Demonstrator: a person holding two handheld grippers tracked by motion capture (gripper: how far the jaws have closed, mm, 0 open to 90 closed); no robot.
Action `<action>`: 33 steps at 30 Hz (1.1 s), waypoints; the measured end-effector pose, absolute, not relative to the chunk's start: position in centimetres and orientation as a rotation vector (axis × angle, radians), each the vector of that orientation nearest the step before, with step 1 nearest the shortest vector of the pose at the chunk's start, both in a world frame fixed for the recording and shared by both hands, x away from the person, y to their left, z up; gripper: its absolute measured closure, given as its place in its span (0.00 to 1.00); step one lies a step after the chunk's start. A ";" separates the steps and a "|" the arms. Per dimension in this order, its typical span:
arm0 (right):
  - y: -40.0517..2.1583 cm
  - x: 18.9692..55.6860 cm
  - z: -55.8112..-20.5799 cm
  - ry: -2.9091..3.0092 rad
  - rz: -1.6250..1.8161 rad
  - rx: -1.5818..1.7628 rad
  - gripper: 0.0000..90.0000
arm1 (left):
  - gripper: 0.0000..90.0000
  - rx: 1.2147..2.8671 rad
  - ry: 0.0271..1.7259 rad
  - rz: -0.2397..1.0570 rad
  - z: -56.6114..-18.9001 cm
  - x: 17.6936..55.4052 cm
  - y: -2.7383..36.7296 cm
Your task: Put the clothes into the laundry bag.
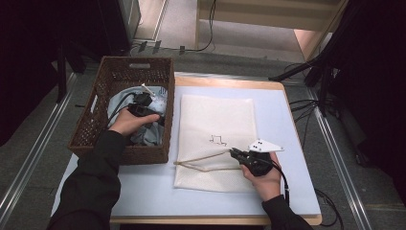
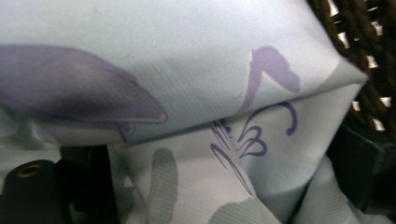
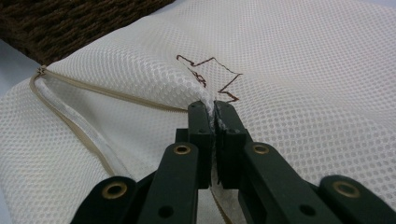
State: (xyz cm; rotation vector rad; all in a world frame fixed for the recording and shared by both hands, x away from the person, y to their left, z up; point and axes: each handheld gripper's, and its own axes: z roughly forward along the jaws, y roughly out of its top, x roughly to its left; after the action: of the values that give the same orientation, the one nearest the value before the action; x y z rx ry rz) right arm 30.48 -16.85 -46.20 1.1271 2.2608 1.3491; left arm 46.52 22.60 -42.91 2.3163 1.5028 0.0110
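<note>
A pale blue table (image 1: 297,158) stands on a grey floor, with dark frames at both sides; on it lies a white mesh bag (image 1: 215,139), flat, with its open zipper edge toward the wicker basket (image 1: 110,79) just beside it. The right gripper (image 1: 233,152) has its jaws pressed together on a fold of the mesh, near the small brown mark (image 1: 218,140) on the bag. The left gripper (image 1: 139,103) is inside the basket, among a light blue cloth (image 2: 196,56) with purple print; the cloth hides its jaw tips, so I cannot tell how they stand; the cloth is partly covered by the person's hand (image 1: 129,122).
</note>
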 end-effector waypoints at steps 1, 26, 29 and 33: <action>-16.8 30.5 -46.2 2.262 1.346 1.126 0.97 | 0.19 2.360 1.484 0.055 -42.9 46.4 22.3; -17.0 30.3 -46.2 2.254 1.337 1.122 0.97 | 0.06 2.137 1.701 0.153 -40.9 46.4 25.6; -16.9 30.4 -46.2 2.253 1.339 1.121 0.97 | 0.06 2.135 1.739 0.138 -41.7 46.7 25.7; -16.9 30.4 -46.2 2.259 1.337 1.119 0.97 | 0.05 2.211 1.757 0.053 -43.0 46.8 24.9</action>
State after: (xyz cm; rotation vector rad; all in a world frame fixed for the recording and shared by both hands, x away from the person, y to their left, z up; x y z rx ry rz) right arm 30.36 -16.91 -46.23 1.1186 2.2591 1.3369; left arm 46.82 24.86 -42.96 2.2114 1.7569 0.0525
